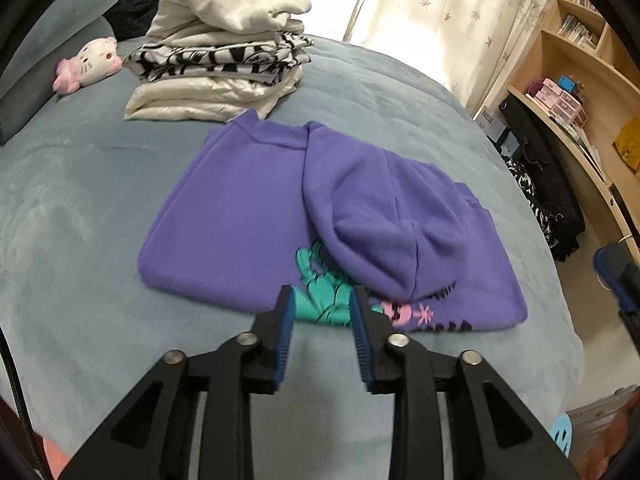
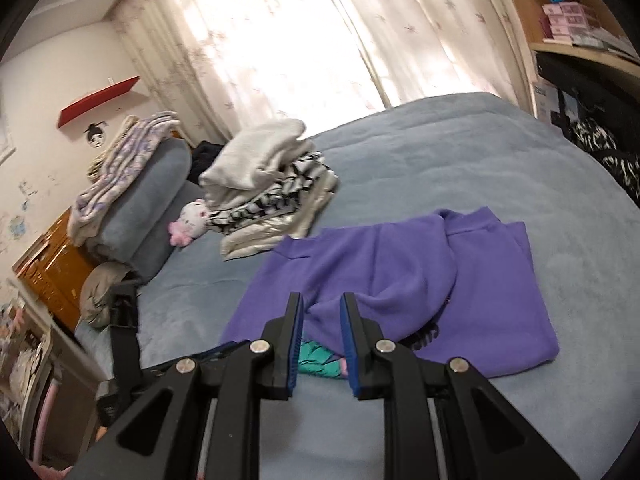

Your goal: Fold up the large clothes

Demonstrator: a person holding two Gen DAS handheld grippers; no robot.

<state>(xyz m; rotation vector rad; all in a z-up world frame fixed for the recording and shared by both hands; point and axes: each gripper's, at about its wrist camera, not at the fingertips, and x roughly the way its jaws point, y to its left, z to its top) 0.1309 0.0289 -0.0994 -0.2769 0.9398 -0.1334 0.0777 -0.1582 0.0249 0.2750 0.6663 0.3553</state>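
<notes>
Purple sweatshirt (image 1: 248, 200): lies flat on the grey-blue bedspread (image 1: 80, 208), partly folded, one side and its sleeve turned over onto the body. A teal and pink print (image 1: 320, 300) shows at the hem nearest the camera, half covered by the folded part. Collar end points toward the stack of folded clothes.

Stack of folded clothes (image 1: 224, 52): cream, black-and-white patterned and pale shiny items piled up, just beyond the sweatshirt's collar, not touching it as far as can be told.

Plush toy (image 1: 90, 64): white and pink, on the bedspread beside the stack, on the side away from the sweatshirt.

Left gripper (image 1: 322, 300): above the sweatshirt's printed hem, blue pads spread apart, nothing between them, clear of the cloth.

Right gripper (image 2: 320, 308): over the same hem, pads parted by a narrower gap, empty, not touching the fabric.

Curtains (image 2: 280, 40): pale, backlit, beyond the far edge of the bed from the sweatshirt.

Wooden shelving (image 1: 568, 80): past the bed edge on the sweatshirt's folded side, holding boxes and books.
</notes>
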